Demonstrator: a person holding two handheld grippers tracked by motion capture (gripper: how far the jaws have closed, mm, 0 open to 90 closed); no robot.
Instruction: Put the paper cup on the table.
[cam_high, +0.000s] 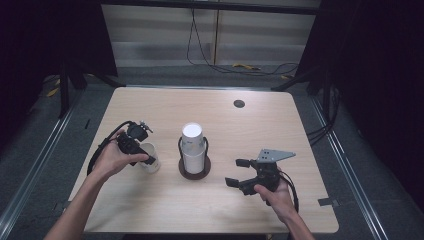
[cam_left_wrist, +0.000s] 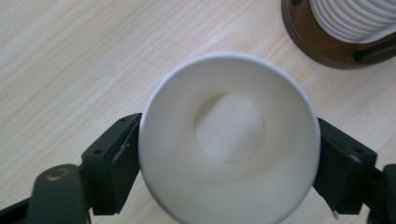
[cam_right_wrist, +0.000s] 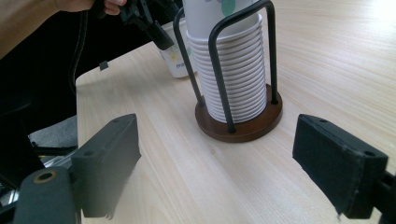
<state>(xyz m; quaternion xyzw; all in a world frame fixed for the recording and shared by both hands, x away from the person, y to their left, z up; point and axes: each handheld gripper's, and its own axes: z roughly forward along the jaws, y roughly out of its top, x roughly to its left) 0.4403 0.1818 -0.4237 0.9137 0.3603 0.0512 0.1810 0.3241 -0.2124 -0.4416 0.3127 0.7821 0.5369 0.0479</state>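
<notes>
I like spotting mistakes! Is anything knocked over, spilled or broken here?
Nothing stands out. The cup stack sits upright in its holder, the left gripper holds one empty cup upright, and the table looks dry.

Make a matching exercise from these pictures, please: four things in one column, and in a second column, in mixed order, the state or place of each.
Things:
1. single paper cup
2. stack of paper cups
3. right gripper
4. round hole

States or places:
A. open, holding nothing
B. in the table top, near its far edge
C. clamped between the jaws of the left gripper
D. standing in a wire holder on a round brown base

Pairs: 1-C, 2-D, 3-A, 4-B
</notes>
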